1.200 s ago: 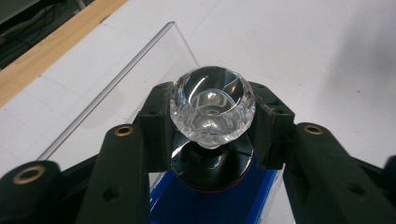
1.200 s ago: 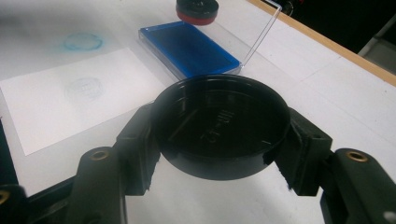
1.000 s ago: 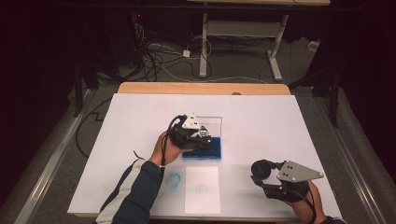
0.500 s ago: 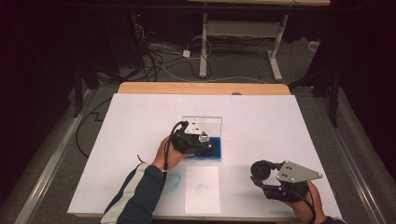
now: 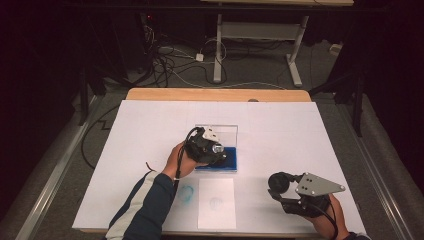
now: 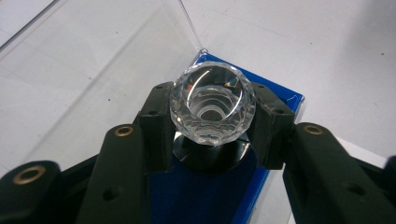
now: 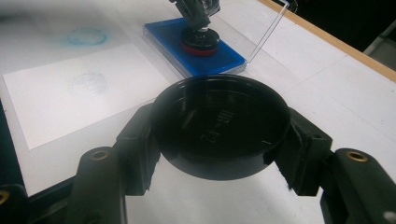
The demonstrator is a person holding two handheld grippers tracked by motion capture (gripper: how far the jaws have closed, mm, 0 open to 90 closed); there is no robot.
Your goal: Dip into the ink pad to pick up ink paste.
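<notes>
The stamp [image 6: 212, 105], with its faceted clear knob and black base, stands on the blue ink pad [image 6: 201, 196] near the middle of the white-covered table [image 5: 125, 150], and the left gripper [image 6: 212, 126] clamps its knob from both sides. The pad's clear lid [image 6: 93, 70] stands open behind. A sheet of paper [image 7: 70, 93] bearing a round print lies just beside the pad. Well apart, the right gripper [image 7: 217, 140] grasps a round black cap [image 7: 219, 121] above the table.
</notes>
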